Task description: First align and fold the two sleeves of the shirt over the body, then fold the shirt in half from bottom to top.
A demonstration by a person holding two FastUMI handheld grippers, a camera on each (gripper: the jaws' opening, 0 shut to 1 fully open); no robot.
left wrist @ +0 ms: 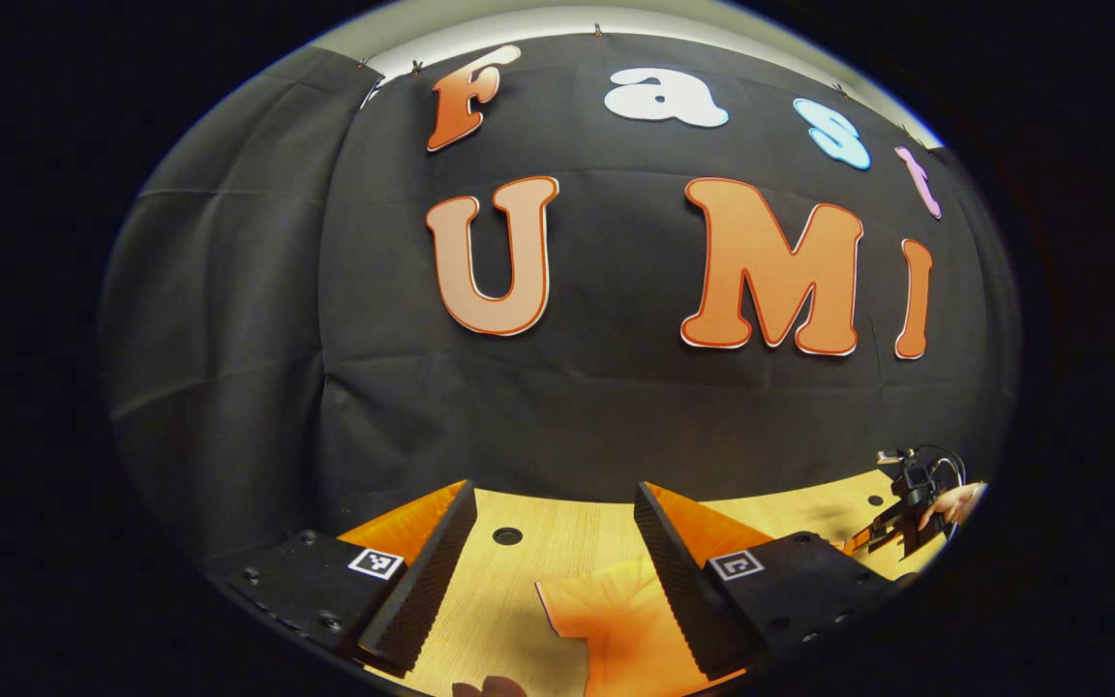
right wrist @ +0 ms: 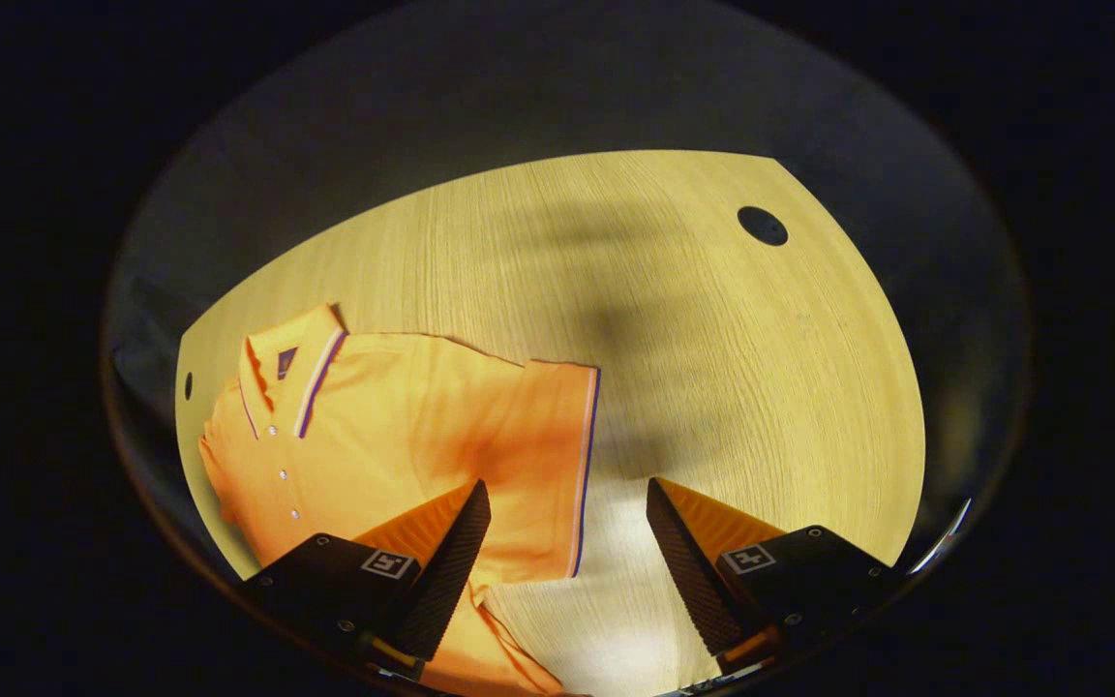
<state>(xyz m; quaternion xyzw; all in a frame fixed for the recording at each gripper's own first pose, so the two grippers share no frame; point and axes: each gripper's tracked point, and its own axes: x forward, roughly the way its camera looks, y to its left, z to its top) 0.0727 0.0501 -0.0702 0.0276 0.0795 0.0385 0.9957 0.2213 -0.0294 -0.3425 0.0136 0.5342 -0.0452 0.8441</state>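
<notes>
- One orange shirt [right wrist: 403, 436] lies flat on the wooden surface [right wrist: 712, 368], collar up, one sleeve [right wrist: 548, 455] spread.
- Two claws: right claw [right wrist: 567, 552] gapes wide above the sleeve, holding nothing.
- Left claw [left wrist: 553, 571] likewise wide, empty.

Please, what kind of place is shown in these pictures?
Probably a staged recording booth, not a home. A black cloth wall hangs behind a light wooden table, where an orange polo shirt lies. The left gripper and right gripper are both open.
</notes>
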